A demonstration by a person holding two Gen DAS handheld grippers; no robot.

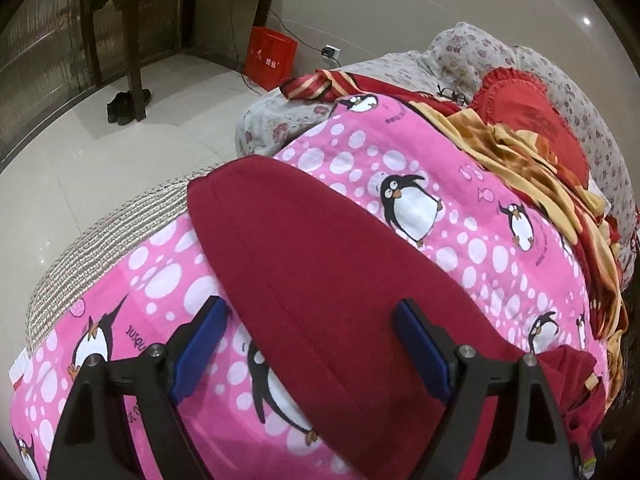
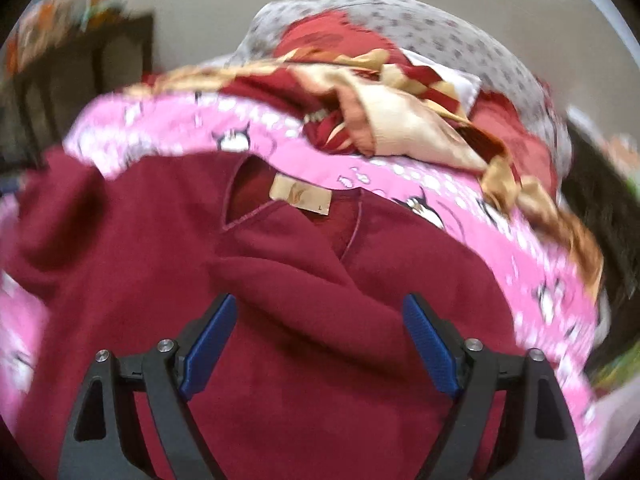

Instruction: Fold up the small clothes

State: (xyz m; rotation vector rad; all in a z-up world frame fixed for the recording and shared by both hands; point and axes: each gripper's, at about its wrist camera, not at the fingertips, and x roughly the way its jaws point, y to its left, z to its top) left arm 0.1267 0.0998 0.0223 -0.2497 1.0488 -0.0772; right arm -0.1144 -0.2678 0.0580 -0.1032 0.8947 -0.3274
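Note:
A dark red fleece top (image 1: 320,264) lies flat on a pink penguin-print sheet (image 1: 460,216) on a bed. In the right wrist view I see its neckline with a tan label (image 2: 301,197) and a raised fold of cloth (image 2: 296,280) below it. My left gripper (image 1: 312,316) is open, just above the top's lower part, one blue finger on each side of its edge. My right gripper (image 2: 318,312) is open above the chest of the top (image 2: 280,360), holding nothing. The right view is blurred.
A red and gold blanket (image 1: 532,168) and a red frilled cushion (image 1: 532,120) are piled at the far side of the bed. A dark wooden table (image 1: 136,20), black shoes (image 1: 128,108) and a red box (image 1: 270,58) stand on the tiled floor to the left.

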